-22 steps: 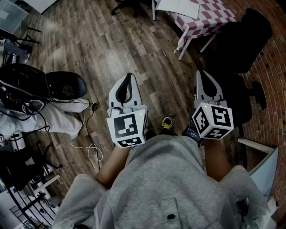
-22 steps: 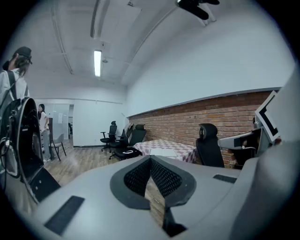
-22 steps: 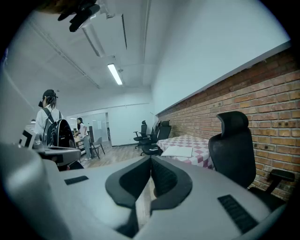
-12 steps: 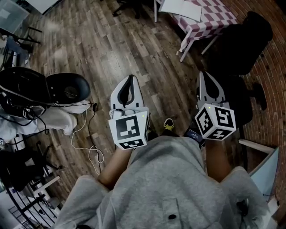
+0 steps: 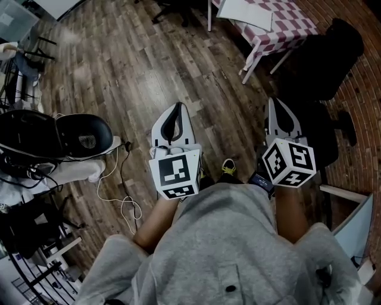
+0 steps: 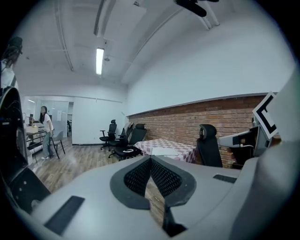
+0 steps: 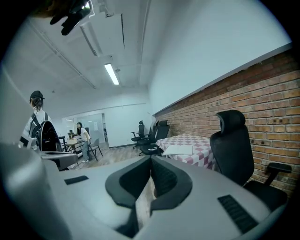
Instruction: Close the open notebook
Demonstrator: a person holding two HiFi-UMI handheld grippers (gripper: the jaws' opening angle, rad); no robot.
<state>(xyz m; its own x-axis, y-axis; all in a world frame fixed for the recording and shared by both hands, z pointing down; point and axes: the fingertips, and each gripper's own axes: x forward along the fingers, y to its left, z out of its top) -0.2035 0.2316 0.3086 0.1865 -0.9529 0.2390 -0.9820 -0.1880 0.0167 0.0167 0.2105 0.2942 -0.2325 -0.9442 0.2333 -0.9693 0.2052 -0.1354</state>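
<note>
The open notebook (image 5: pixel 247 11) lies white and flat on a red-and-white checked table (image 5: pixel 292 24) at the top of the head view, well ahead of both grippers. It also shows far off in the left gripper view (image 6: pixel 165 151) and the right gripper view (image 7: pixel 178 150). My left gripper (image 5: pixel 177 106) is held over the wooden floor, shut, with nothing between its jaws. My right gripper (image 5: pixel 274 100) is level with it at the right, also shut and holding nothing. Both point toward the table.
A black office chair (image 5: pixel 324 53) stands right of the table by the brick wall (image 5: pixel 363 119). A black seat (image 5: pixel 53 134) and white cables (image 5: pixel 122 196) are on the floor at left. More office chairs (image 6: pixel 124 140) and a standing person (image 6: pixel 47 131) are far back.
The floor and the black seat at left have slid down the head view as the person moves toward the table. Both grippers stay shut, side by side.
</note>
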